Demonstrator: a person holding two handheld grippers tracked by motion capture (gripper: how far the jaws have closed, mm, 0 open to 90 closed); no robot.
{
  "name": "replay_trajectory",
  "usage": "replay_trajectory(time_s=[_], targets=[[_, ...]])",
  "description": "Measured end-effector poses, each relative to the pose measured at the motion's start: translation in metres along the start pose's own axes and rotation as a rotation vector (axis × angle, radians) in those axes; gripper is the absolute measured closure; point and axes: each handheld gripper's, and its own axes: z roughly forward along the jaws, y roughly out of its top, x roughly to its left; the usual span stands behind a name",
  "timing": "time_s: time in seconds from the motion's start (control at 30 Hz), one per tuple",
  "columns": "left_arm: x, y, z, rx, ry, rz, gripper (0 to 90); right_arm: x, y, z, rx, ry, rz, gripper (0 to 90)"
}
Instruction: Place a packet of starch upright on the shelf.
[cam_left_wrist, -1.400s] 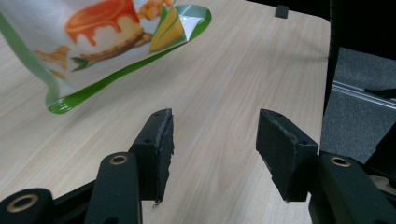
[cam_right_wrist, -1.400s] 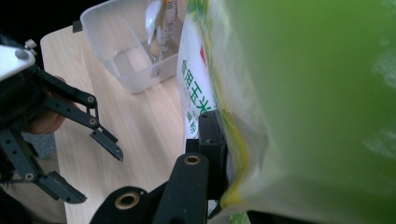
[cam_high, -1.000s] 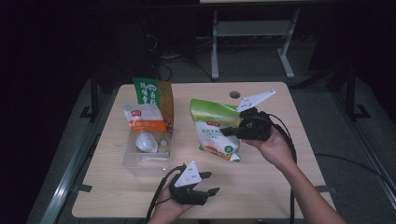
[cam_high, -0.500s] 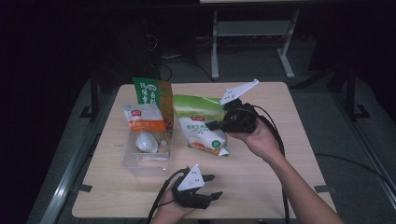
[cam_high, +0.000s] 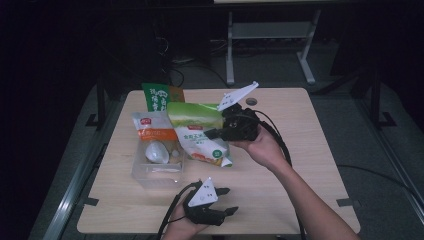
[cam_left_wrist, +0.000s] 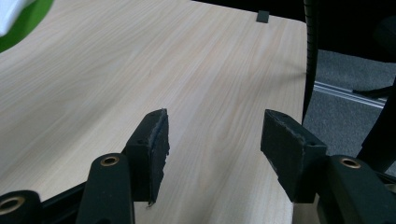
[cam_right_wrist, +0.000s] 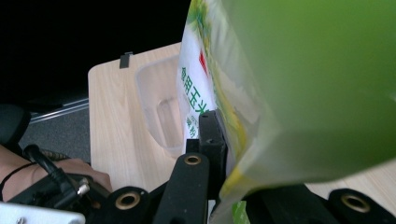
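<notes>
Table (cam_high: 300, 150): light wood top, standing in a dark room.

Right gripper (cam_high: 212, 134): held in the person's right hand (cam_high: 262, 147) over the middle of the table, jaws pointing toward the left edge. Its jaws are closed on a green and white bag (cam_high: 200, 135), pinching the bag's right side. In the right gripper view the bag (cam_right_wrist: 289, 88) sits between the jaws, with one black jaw pressed flat against its printed face. The bag is lifted and tilted, its lower corner just above the table, right beside the clear bin.

Clear bin (cam_high: 145, 172): plastic, on the left half of the table toward the near edge. It holds an orange and white packet (cam_high: 152, 127) leaning at its far end and a white rounded item (cam_high: 156, 151) in the middle.

Dark green packet (cam_high: 156, 96): upright behind the bin, near the far edge.

Left gripper (cam_high: 227, 201): resting at the near edge in the person's left hand (cam_high: 175, 231), jaws pointing right. In the left gripper view the gripper (cam_left_wrist: 212, 140) has its jaws spread wide, with bare tabletop between them.
</notes>
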Motion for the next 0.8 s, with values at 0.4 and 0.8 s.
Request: replay_trajectory(time_s=[0.4, 0.8], targets=[[0.001, -0.001, -0.001, 0.001, 0.005, 0.009, 40.5, 0.004, 0.014, 0.024, -0.002, 0.032, -0.024, 87.7], [0.001, -0.002, -0.004, -0.016, 0.006, -0.013, 40.5, 0.015, 0.039, 0.046, -0.001, 0.065, -0.047, 87.7]])
